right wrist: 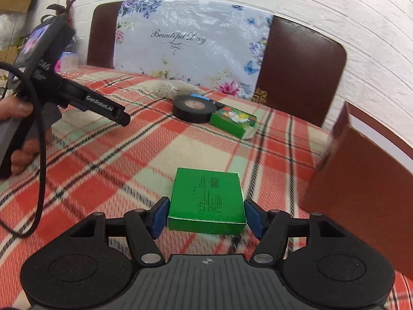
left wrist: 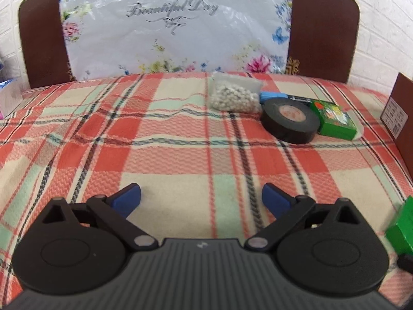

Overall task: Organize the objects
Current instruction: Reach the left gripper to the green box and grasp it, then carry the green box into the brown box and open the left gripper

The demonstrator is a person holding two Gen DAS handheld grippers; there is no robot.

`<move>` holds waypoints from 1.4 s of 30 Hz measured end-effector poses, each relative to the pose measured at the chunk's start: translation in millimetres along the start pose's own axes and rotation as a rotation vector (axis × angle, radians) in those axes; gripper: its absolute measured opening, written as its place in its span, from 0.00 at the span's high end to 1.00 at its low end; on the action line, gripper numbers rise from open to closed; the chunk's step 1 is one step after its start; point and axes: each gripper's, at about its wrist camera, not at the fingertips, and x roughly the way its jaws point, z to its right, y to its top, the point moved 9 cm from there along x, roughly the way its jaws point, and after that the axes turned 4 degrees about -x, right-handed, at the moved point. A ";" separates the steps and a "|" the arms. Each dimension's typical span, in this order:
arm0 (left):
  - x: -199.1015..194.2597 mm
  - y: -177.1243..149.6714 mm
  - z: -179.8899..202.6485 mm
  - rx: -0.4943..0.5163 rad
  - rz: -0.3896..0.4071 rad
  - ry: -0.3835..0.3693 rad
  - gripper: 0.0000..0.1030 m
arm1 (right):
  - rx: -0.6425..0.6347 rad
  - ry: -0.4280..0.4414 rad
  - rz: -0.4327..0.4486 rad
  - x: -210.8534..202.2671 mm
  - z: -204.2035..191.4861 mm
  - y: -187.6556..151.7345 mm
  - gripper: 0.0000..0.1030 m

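Note:
My right gripper (right wrist: 207, 217) is shut on a plain green box (right wrist: 206, 201), its blue pads pressing on the box's two sides, held just above the plaid blanket (right wrist: 108, 175). The same box shows at the right edge of the left wrist view (left wrist: 401, 226). My left gripper (left wrist: 201, 201) is open over bare blanket with nothing between its fingers; it also appears at the left of the right wrist view (right wrist: 122, 117). Farther back lie a black tape roll (left wrist: 289, 120), a second green box with a flowery top (left wrist: 333, 120), a bag of white beads (left wrist: 235, 95) and a blue marker (left wrist: 273, 95).
A brown cardboard box (right wrist: 361, 193) stands close on the right, beside the held box. A brown headboard (left wrist: 325, 25) with a flowered plastic-wrapped pillow (left wrist: 175, 25) closes the back. A hand (right wrist: 23, 152) and a black cable (right wrist: 38, 118) are at the left.

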 end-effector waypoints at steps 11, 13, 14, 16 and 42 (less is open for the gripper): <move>-48.9 -29.7 131.8 -0.003 -0.273 -0.393 0.17 | 0.130 0.022 -0.012 4.9 15.6 -9.2 0.24; -49.0 -43.5 137.5 -0.035 -0.336 -0.417 0.18 | 0.148 0.033 -0.011 5.8 17.5 -10.0 0.25; -49.7 -47.3 137.6 -0.049 -0.341 -0.418 0.18 | 0.150 0.035 -0.011 6.4 17.4 -10.1 0.27; -50.5 -51.4 136.9 -0.042 -0.329 -0.407 0.19 | 0.150 0.050 -0.007 7.3 16.3 -9.8 0.39; -82.2 80.6 298.8 0.238 -0.040 -0.625 0.54 | 0.220 -0.308 0.303 -41.6 160.1 52.2 0.43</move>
